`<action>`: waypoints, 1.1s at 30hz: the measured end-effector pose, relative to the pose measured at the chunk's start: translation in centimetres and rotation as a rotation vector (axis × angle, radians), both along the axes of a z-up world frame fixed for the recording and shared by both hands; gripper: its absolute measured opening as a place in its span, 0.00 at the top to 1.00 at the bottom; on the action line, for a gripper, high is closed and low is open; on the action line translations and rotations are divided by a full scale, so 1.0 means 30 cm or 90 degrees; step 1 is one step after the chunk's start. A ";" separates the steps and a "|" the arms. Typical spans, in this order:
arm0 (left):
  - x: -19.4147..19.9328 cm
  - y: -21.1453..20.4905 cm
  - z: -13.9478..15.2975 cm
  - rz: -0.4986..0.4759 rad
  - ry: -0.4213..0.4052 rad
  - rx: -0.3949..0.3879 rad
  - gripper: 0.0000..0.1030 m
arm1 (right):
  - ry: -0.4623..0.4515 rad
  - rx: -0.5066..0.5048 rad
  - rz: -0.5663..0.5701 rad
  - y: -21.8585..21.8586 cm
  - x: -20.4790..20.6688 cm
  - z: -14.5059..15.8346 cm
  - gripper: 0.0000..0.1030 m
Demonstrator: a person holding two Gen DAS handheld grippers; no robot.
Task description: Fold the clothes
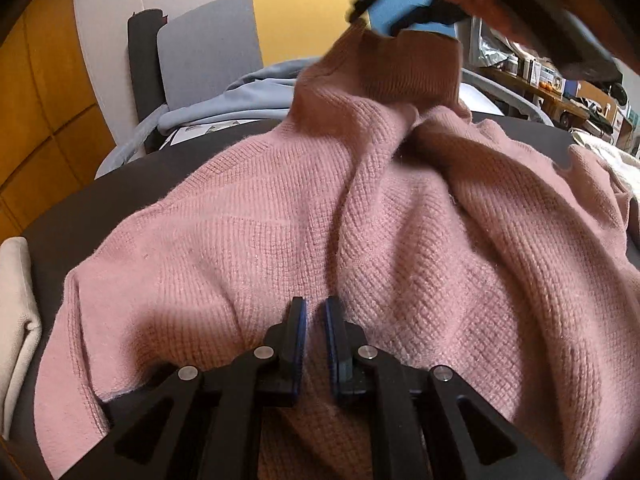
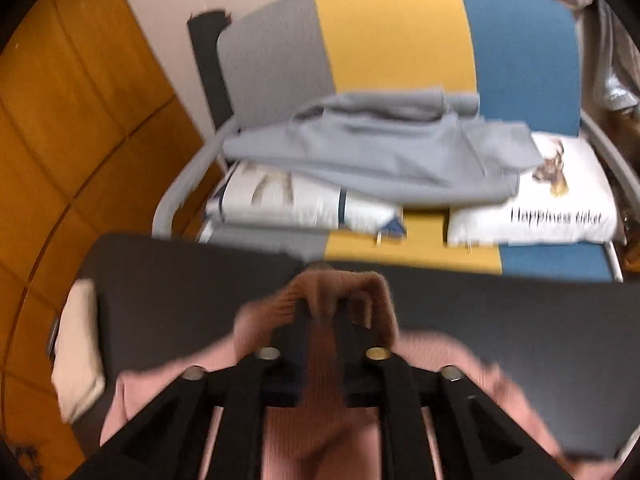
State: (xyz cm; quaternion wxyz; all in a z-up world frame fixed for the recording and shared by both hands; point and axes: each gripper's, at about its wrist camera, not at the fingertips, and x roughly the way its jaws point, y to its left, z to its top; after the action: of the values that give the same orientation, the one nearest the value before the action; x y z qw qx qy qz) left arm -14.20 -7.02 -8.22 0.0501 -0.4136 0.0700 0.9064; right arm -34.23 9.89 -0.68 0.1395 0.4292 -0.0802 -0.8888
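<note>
Pink sweater (image 1: 280,220) overhangs table (image 1: 120,184) edge — cuff (image 2: 340,292) lifted.

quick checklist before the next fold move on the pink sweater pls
1. Right gripper has sweater cuff between its fingers: ok; firmness cannot tell, view blurred.
2. Left gripper nearly closed over the pink sweater; pinching fabric: cannot tell.
3. Sweater flat: not ok, ridges run through the middle.
4. Sweater on the dark table: ok, though one edge reaches the rim.
5. Folded cream cloth clear of the sweater: ok.
</note>
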 end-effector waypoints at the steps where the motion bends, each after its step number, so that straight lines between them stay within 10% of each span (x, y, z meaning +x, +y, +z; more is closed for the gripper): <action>1: -0.001 -0.003 -0.001 0.000 0.000 0.007 0.91 | 0.011 -0.001 -0.016 0.013 -0.001 0.011 0.32; 4: 0.000 -0.011 0.000 -0.001 0.001 0.018 0.91 | 0.046 -0.011 -0.045 0.081 0.071 0.037 0.32; 13: -0.039 -0.070 0.097 0.041 0.016 0.023 0.91 | -0.003 0.218 -0.065 0.359 0.420 -0.162 0.32; 18: -0.199 -0.147 0.075 0.101 -0.025 -0.138 0.86 | -0.037 0.235 -0.084 0.445 0.402 -0.233 0.33; 23: -0.274 -0.140 -0.002 0.121 -0.037 -0.280 0.81 | -0.080 0.238 -0.077 0.448 0.381 -0.330 0.51; 25: -0.267 -0.113 -0.026 0.111 -0.021 -0.321 0.90 | -0.077 0.243 -0.074 0.441 0.386 -0.329 0.91; 33: -0.286 -0.165 -0.037 0.012 -0.016 -0.330 0.95 | -0.093 0.294 -0.094 0.522 0.369 -0.323 0.91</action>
State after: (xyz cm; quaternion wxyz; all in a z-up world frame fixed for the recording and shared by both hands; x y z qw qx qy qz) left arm -22.77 -11.96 -9.33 -0.0655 -0.4242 0.2953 0.8536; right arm -23.17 25.55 -10.36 -0.0339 0.5061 0.0842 -0.8577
